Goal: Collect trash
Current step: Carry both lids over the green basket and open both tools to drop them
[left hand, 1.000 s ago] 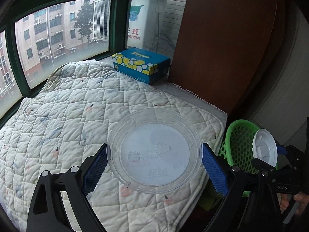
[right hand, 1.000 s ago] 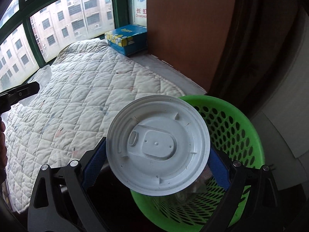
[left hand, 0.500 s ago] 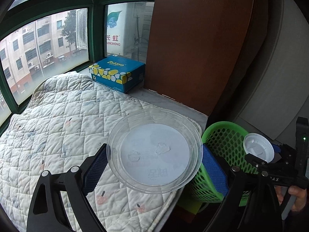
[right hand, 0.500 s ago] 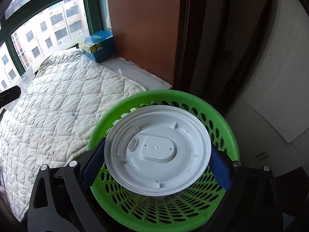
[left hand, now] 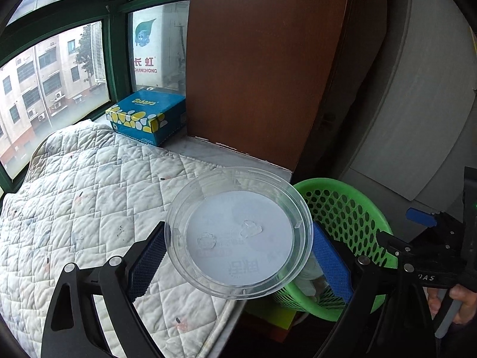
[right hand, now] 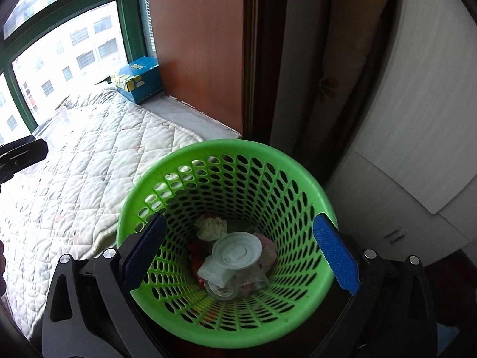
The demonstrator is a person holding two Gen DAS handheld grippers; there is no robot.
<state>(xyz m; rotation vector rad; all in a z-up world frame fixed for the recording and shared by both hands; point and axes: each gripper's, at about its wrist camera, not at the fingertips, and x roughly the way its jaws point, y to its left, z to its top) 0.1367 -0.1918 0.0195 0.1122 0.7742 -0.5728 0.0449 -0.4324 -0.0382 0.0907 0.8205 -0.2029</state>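
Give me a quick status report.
Right gripper open over green basket, white lid inside. Left gripper shut on clear lid. Nothing blocking.

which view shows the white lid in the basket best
The right wrist view. It looks straight down into the green basket, where the white lid lies in full sight on the other trash. In the left wrist view the clear lid held by the left gripper covers most of the basket's inside, so the white lid is not discernible.

Through the window you can read "CHANGHONG" under 2 red characters, 长虹, on the white sign point(left hand: 146, 62) outside; your right tool's point(left hand: 423, 277) black body shows the letters "DAS"; other print is too blurred
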